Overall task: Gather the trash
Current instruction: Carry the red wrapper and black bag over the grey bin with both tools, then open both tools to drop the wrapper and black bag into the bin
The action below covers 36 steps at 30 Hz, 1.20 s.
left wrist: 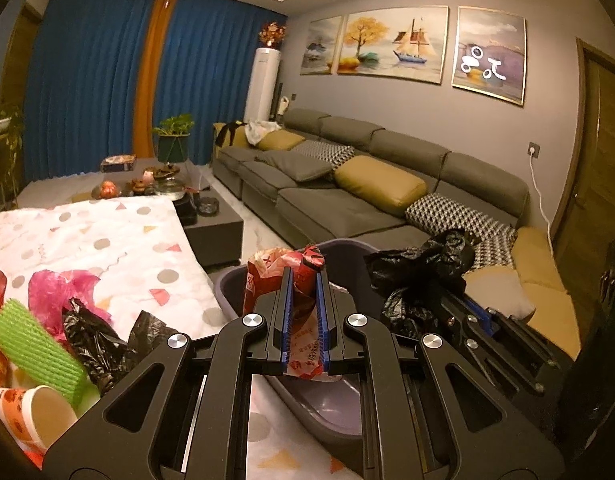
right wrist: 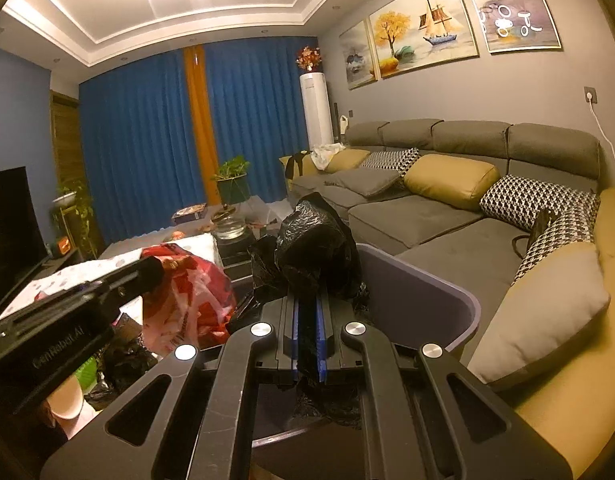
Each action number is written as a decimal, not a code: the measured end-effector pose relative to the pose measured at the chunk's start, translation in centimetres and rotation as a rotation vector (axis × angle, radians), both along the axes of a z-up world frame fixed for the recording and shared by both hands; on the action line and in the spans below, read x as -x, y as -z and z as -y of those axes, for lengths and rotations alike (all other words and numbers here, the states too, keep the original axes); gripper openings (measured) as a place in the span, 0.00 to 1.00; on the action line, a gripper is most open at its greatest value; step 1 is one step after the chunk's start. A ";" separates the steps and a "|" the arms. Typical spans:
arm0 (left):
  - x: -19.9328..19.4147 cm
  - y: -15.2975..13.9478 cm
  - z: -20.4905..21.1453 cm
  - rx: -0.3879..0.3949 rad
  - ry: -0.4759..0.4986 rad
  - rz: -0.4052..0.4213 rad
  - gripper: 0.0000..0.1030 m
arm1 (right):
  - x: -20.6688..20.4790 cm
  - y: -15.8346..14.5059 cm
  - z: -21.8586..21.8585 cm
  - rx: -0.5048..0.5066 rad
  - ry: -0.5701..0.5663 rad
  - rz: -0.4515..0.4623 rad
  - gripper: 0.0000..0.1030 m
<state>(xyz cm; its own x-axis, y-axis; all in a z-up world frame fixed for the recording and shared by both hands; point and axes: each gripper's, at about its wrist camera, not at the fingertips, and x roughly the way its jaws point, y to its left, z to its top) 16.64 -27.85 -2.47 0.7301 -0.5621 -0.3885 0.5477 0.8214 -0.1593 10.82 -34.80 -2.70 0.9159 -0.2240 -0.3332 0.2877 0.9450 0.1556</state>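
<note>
My left gripper (left wrist: pixel 305 276) is shut on a red and white plastic bag (left wrist: pixel 267 272) and holds it over the grey bin (left wrist: pixel 227 284). My right gripper (right wrist: pixel 309 300) is shut on a crumpled black plastic bag (right wrist: pixel 315 236) above the same bin (right wrist: pixel 427 292). The black bag also shows in the left wrist view (left wrist: pixel 419 268), to the right of the red bag. The red bag shows in the right wrist view (right wrist: pixel 187 292), under the left gripper's body (right wrist: pixel 67 312).
More trash lies on the patterned cloth (left wrist: pixel 107 240) at the left: a pink bag (left wrist: pixel 55 292), a black bag (left wrist: pixel 99 344), a green foam net (left wrist: pixel 35 348) and a paper cup (left wrist: pixel 39 412). A grey sofa (left wrist: pixel 347 200) with cushions stands to the right. A dark coffee table (left wrist: pixel 215 224) stands beyond.
</note>
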 end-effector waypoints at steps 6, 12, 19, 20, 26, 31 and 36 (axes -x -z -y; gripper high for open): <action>-0.7 0.5 0.6 -0.011 0.014 -0.024 0.10 | -0.4 0.1 0.1 0.003 -0.004 -0.008 0.08; -1.5 0.6 1.2 -0.017 0.033 -0.045 0.10 | -0.7 0.0 -0.2 0.001 -0.004 -0.017 0.08; -2.3 1.0 1.5 -0.022 0.048 -0.054 0.10 | -0.9 0.0 0.0 -0.006 -0.004 -0.022 0.08; -2.4 1.1 1.5 -0.020 0.054 -0.057 0.10 | -0.9 0.0 0.1 -0.006 -0.004 -0.022 0.08; -2.7 1.5 1.6 -0.014 0.073 -0.077 0.12 | -1.0 0.1 0.2 -0.015 0.000 -0.023 0.16; -2.7 2.0 1.9 -0.020 0.097 -0.085 0.13 | -0.7 0.1 0.3 -0.020 0.019 -0.014 0.32; -3.3 2.5 1.7 -0.020 0.100 -0.111 0.26 | 0.0 -0.4 0.9 -0.019 0.058 0.004 0.48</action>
<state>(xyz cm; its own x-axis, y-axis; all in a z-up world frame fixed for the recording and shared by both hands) 19.98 -29.53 -4.95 0.6228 -0.6210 -0.4759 0.6064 0.7675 -0.2078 10.81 -35.65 -2.34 0.9029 -0.2704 -0.3343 0.3413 0.9236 0.1747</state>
